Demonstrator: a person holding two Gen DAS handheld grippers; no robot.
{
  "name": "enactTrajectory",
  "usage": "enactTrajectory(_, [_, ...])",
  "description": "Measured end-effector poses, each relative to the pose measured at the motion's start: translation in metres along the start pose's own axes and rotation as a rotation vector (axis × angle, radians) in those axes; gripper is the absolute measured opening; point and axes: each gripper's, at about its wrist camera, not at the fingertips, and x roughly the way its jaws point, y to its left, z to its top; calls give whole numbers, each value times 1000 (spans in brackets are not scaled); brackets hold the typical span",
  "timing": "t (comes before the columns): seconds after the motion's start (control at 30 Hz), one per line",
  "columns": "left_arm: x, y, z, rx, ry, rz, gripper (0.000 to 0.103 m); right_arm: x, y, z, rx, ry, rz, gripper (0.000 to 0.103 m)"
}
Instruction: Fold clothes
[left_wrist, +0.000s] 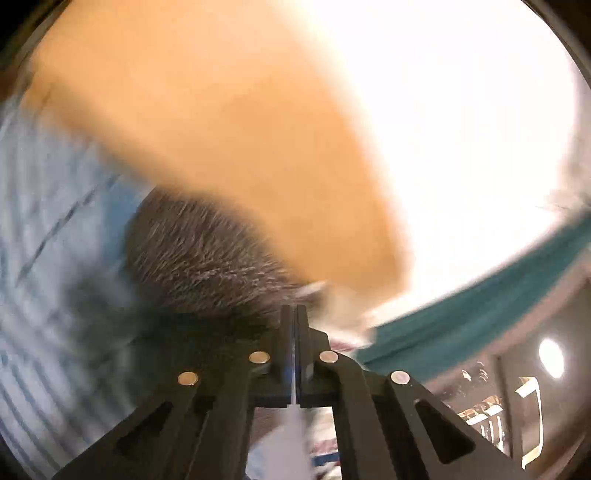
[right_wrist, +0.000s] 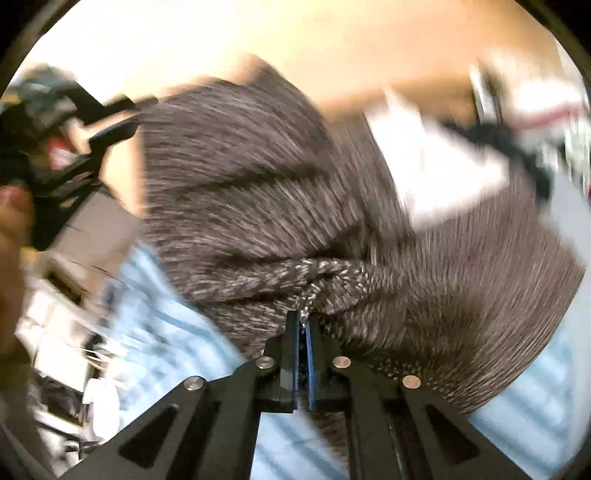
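Note:
A dark grey heathered knit garment (right_wrist: 258, 184) hangs spread out and fills the middle of the right wrist view. My right gripper (right_wrist: 303, 314) is shut on a bunched fold of it, and knit shows between the pads. The left gripper (right_wrist: 107, 122) reaches in from the upper left and meets the garment's top corner. In the blurred left wrist view the same garment (left_wrist: 199, 254) runs up to the tips of my left gripper (left_wrist: 294, 310). Its jaws are pressed together with only a thin pale sliver between them.
A light blue striped sheet (right_wrist: 166, 325) lies under the garment, and the sheet (left_wrist: 44, 221) also covers the left side. A teal band (left_wrist: 480, 314) crosses at the right. A blurred white item (right_wrist: 436, 166) lies behind the garment. A person's hand (right_wrist: 11, 221) and clutter (right_wrist: 55, 332) are at the left.

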Motion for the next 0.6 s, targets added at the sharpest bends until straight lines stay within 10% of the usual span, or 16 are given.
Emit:
enactTrajectory(0.1, [-72,-72,20,132,-93,-16,0,-66,32,15,2,-57,135,4])
enactTrajectory(0.27, [-104,-70,5,145,8,141,0,-105,50,-8,105,10,418,1])
enactTrajectory(0.37, [-80,-23,-24,101,127,299,5,-83,50,-35,88,68,297,2])
enactTrajectory(0.47, [-49,45,-60,-2,272,420,65,-55,23,-54,92,126,41,7])
enactTrajectory(0.53, [-32,90,-85,-92,328,465,74,-36,-5,-60,136,175,-51,14])
enactTrajectory(0.6, [-19,125,-100,-168,364,493,74,-19,-27,-66,161,218,-111,49])
